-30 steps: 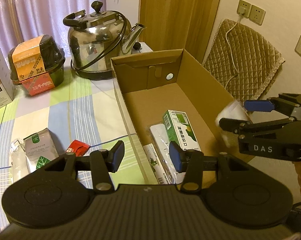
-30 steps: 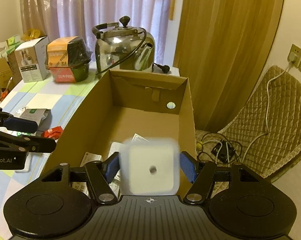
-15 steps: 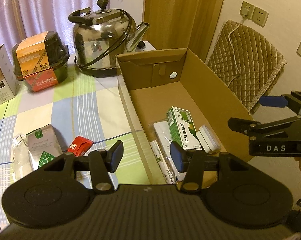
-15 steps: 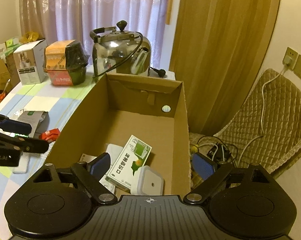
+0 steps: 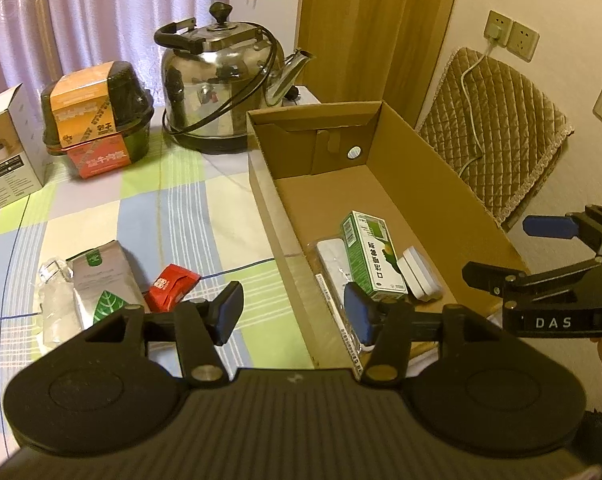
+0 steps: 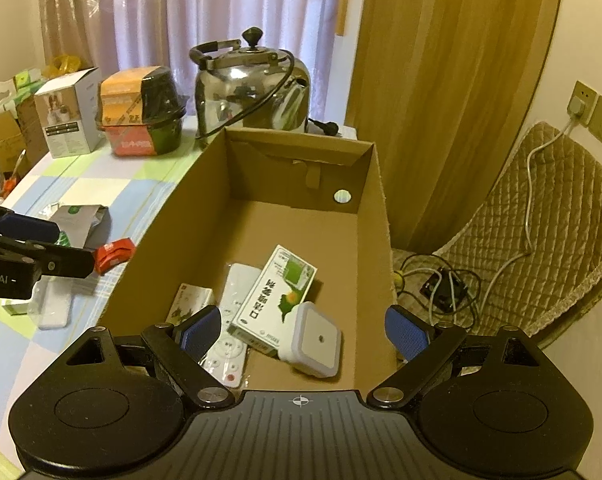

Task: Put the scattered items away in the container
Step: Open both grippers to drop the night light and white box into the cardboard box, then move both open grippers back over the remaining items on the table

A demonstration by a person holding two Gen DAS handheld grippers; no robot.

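Observation:
An open cardboard box (image 6: 375, 216) (image 5: 453, 184) holds a green-and-white carton (image 6: 277, 292) (image 5: 371, 258), a white remote (image 6: 231, 320), a flat packet (image 6: 189, 306) and a white square plug-in device (image 6: 315, 340) (image 5: 419, 274). My right gripper (image 6: 303, 330) hangs open over the box's near end, just above the white device, with nothing between its fingers. My left gripper (image 5: 293, 314) is open and empty above the box's left wall. On the tablecloth left of the box lie a silver leaf pouch (image 5: 101, 282) (image 6: 79, 218), a red packet (image 5: 171, 286) (image 6: 115, 254) and a clear wrapped item (image 5: 55, 304).
At the table's back stand a steel kettle (image 5: 221, 88) (image 6: 253, 88), a black bowl pack with an orange sleeve (image 5: 97, 120) and a white box (image 5: 9, 148). A quilted cover (image 6: 541, 240) and cables (image 6: 441, 284) lie beyond the box's right side.
My right gripper opened and let go of the white device, which now lies in the box beside the green carton. Both grippers pulled back slightly.

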